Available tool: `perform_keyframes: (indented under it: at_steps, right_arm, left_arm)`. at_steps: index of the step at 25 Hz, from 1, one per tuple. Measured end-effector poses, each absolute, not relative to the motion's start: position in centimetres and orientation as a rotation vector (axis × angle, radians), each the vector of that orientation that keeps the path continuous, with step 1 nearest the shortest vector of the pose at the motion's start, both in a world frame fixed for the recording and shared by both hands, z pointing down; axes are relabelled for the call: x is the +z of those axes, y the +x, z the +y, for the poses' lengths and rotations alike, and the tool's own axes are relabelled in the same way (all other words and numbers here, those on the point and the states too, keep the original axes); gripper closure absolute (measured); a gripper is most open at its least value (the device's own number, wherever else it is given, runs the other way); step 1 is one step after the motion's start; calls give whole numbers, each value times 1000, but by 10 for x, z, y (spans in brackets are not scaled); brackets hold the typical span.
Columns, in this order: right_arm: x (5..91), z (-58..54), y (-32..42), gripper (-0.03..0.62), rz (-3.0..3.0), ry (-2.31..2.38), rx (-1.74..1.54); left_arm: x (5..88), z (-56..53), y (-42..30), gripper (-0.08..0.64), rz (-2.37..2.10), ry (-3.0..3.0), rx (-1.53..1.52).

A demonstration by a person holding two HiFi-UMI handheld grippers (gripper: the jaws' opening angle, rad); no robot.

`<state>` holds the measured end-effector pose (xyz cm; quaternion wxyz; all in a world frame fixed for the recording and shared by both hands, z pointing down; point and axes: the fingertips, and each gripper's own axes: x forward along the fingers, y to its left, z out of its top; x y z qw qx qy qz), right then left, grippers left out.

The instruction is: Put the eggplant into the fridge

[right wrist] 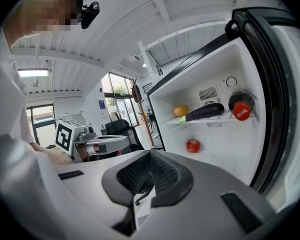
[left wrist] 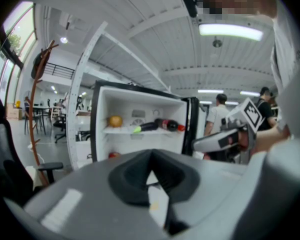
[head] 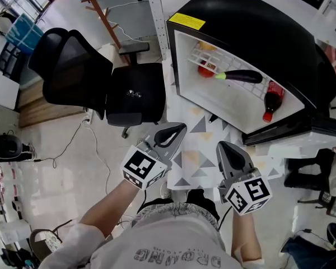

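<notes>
The dark purple eggplant (head: 242, 76) (left wrist: 147, 126) (right wrist: 205, 112) with a green stem lies on the wire shelf inside the open fridge (head: 213, 102) (right wrist: 250, 149). My left gripper (head: 173, 132) (left wrist: 151, 176) is held in front of the fridge, jaws together, nothing in them. My right gripper (head: 228, 150) (right wrist: 149, 176) hangs beside it, also shut and empty. Both are well short of the fridge opening.
On the same shelf lie an orange fruit (right wrist: 180, 110) and a cola bottle (head: 271, 101) (right wrist: 241, 104); a tomato (right wrist: 193, 145) sits below. The fridge door (right wrist: 277, 84) stands open at the right. A black office chair (head: 95, 77) stands at the left, and a wooden coat stand (left wrist: 32, 114).
</notes>
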<state>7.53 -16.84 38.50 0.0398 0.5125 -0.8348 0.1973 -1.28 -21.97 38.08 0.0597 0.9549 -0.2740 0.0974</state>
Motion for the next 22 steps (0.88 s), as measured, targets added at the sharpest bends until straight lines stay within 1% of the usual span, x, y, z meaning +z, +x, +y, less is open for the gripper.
perform_keyframes:
  at_steps: [22]
  right_arm:
    - [388,-175,79,589,-2553,1568,617]
  left_arm:
    - [380,-227,-5,554,-825,2888,288]
